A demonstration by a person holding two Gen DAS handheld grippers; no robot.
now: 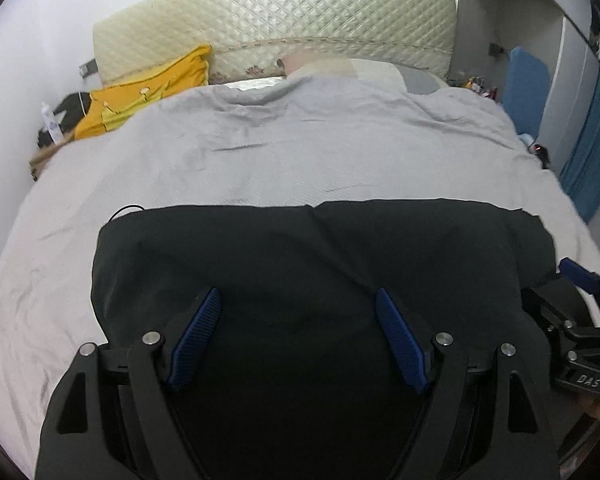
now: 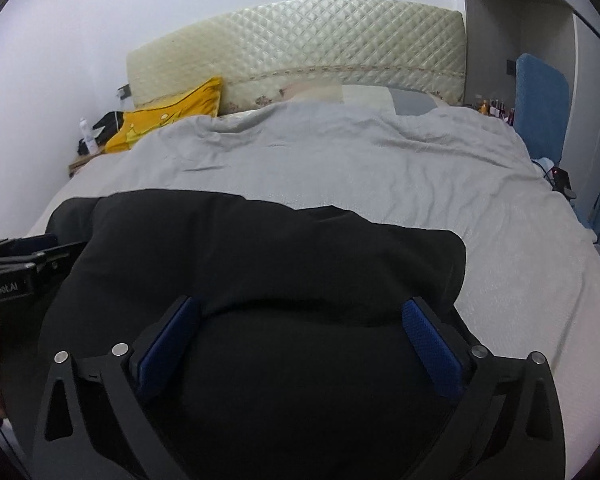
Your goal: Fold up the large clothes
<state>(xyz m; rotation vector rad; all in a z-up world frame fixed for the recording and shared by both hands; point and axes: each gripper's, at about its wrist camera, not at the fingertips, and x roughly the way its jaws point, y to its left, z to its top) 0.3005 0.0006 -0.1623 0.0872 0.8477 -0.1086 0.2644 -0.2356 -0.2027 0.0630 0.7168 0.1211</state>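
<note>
A black garment (image 1: 300, 264) lies spread on the near part of a bed covered with a grey sheet (image 1: 260, 152), its far edge running roughly straight across the bed from left to right. In the right wrist view the same black garment (image 2: 260, 264) looks bunched and puffed, with a rounded corner on its right side.

The left gripper (image 1: 298, 320) is held low over the near part of the garment, pointing toward the far end of the bed. Its jaws stand wide apart, the blue pads (image 1: 198, 336) angled outward with only dark cloth showing between them. Whether the fingertips touch the fabric is hard to judge, since black metal and black cloth blend together.

The right gripper (image 2: 300, 328) sits in a similar pose just to the right, level and aimed the same way, its jaws also spread wide with nothing clamped between the blue pads (image 2: 428, 348). The garment bulges up between and beyond them.

Each gripper shows at the edge of the other's view: the right gripper (image 1: 572, 320) at the right, the left gripper (image 2: 16, 264) at the left, side by side and near each other.

At the far end stand a quilted cream headboard (image 1: 276, 28) and a yellow pillow (image 1: 148, 92) on the far left.
</note>
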